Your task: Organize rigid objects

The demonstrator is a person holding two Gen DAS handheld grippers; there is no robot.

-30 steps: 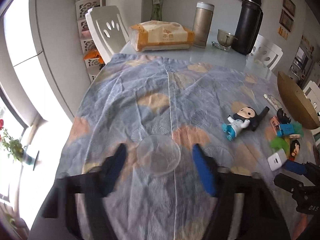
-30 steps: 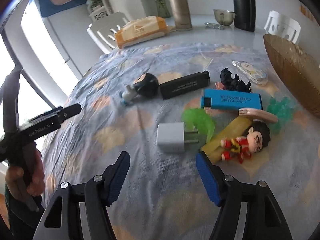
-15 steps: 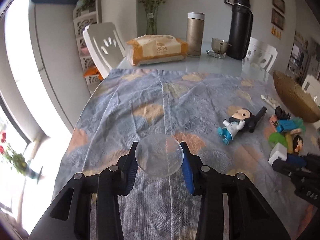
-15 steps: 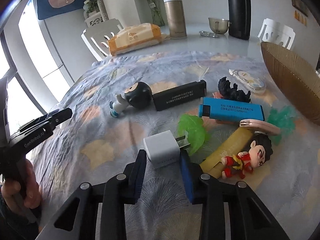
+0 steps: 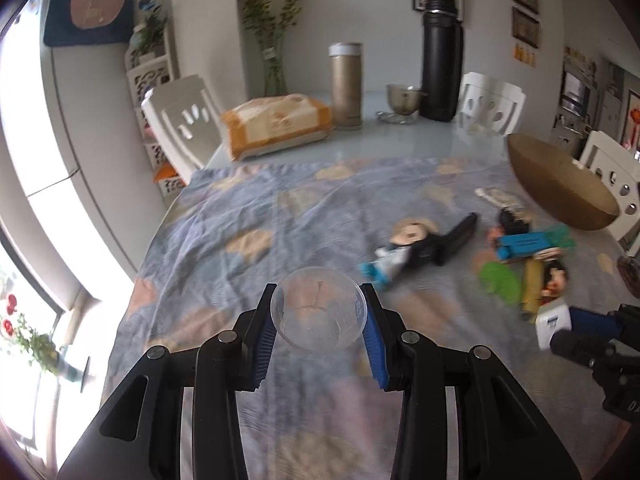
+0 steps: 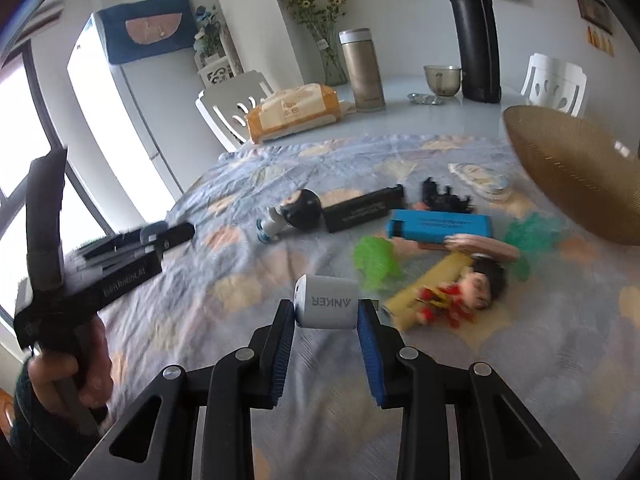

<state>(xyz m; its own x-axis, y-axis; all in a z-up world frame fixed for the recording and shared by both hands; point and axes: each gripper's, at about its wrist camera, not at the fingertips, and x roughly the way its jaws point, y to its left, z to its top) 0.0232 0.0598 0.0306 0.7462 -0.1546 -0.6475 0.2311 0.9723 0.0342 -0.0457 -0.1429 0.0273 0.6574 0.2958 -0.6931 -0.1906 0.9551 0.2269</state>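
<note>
left wrist: left gripper (image 5: 319,318) jaws clamped on clear plastic cup (image 5: 319,312) above patterned tablecloth (image 5: 248,216) | right wrist: right gripper (image 6: 326,330) jaws clamped on white charger (image 6: 326,307), beside green toy (image 6: 375,258)

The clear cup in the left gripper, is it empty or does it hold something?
Empty. Through the clear cup, clamped in the left gripper, only the patterned cloth shows.

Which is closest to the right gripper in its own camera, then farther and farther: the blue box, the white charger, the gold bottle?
1. white charger, clamped between the right gripper fingers.
2. blue box, mid-table, right of centre.
3. gold bottle, upright at the table's far end.
</note>
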